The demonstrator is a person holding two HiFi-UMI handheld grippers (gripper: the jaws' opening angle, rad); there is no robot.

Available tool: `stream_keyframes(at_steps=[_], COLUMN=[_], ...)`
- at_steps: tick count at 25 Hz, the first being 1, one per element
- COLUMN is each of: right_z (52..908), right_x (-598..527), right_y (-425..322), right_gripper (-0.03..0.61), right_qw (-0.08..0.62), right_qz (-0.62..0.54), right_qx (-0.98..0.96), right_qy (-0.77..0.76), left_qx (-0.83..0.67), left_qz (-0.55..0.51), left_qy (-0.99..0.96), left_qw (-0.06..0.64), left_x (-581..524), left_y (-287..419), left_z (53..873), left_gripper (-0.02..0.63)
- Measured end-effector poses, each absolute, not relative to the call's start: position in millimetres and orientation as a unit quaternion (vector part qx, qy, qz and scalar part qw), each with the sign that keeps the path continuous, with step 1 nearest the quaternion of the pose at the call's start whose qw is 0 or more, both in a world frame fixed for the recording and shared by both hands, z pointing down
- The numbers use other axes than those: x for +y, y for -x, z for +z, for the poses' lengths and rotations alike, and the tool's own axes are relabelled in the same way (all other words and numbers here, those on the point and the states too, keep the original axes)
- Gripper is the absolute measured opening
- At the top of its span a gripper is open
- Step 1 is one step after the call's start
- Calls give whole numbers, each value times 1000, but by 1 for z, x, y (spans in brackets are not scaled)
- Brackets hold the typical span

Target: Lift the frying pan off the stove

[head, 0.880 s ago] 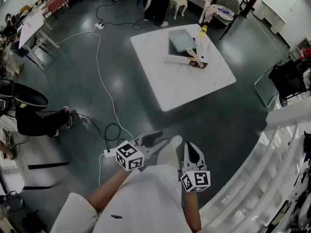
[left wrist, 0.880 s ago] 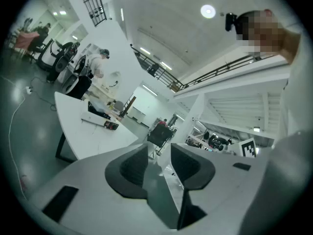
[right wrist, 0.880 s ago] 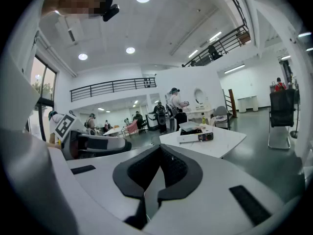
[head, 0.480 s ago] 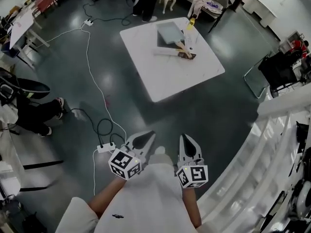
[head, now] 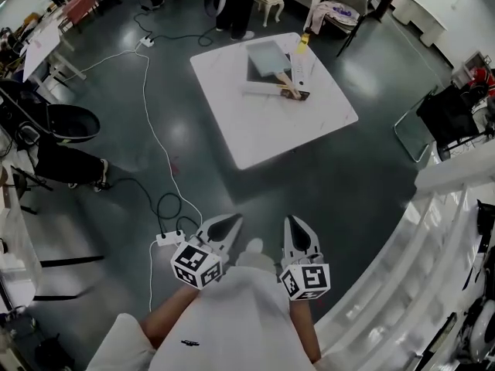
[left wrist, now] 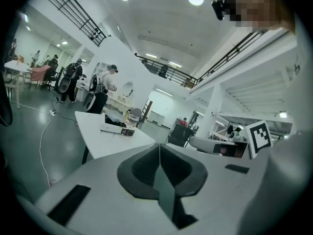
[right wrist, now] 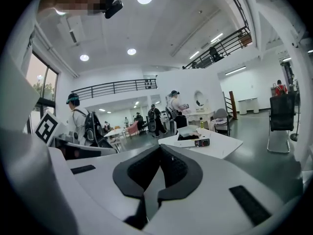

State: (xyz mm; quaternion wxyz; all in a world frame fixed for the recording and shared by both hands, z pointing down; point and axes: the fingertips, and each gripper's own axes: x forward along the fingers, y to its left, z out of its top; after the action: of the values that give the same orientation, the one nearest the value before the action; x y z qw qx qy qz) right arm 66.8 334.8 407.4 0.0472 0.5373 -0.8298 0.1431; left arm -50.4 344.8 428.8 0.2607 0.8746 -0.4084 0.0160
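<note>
A: State of the fingers, left side?

B: Left gripper (head: 226, 224): fingers (left wrist: 142, 168) pressed flat together along one seam; nothing between them; held low at 6 o'clock in the head view, over the floor (head: 116, 91), its marker cube (head: 197, 265) nearest the body.

A: Right side?

B: Right gripper (head: 297, 232): fingers (right wrist: 173, 173) likewise closed on each other; empty; just beside the left one, at its 3 o'clock; both point toward 12 o'clock and a little downward.

A: Where is the pan?

B: Pan and stove cannot be told apart at this size; a grey slab (head: 267, 59) lies on the far half of the white tabletop (head: 309, 122), at 12 o'clock from the grippers and well apart from both; neither gripper touches anything there.

A: What else is on the tabletop?

B: A long white box (head: 263, 90) just beside the slab on its near side; a small dark item (head: 300, 93) at the box's right end; a bottle (head: 303, 42) at the slab's 2 o'clock, near the far edge.

A: Surroundings?

B: A white cable (head: 155, 122) runs across the floor at 10 o'clock; it ends at a power strip (head: 171, 238) just left of the left gripper; a white railing (head: 433, 230) curves past at 3 o'clock.
</note>
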Motion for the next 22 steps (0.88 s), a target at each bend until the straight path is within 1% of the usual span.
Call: stream_keyframes(at_steps=[8, 11, 22], right_z=[421, 431, 430], right_x=[320, 317, 265], right_y=[-133, -148, -157], right_gripper=[0, 0, 0], right_qw=[36, 33, 32], right_qz=[167, 182, 181], right_qx=[-814, -814, -830], right_qy=[-555, -551, -526], left_qx=[-403, -414, -413], left_qz=[18, 3, -4], left_qy=[-877, -868, -863], left_qw=[261, 273, 290], left_x=[317, 305, 257], left_y=[-1, -13, -43], left_z=[435, 438, 433], left_gripper=[6, 6, 6])
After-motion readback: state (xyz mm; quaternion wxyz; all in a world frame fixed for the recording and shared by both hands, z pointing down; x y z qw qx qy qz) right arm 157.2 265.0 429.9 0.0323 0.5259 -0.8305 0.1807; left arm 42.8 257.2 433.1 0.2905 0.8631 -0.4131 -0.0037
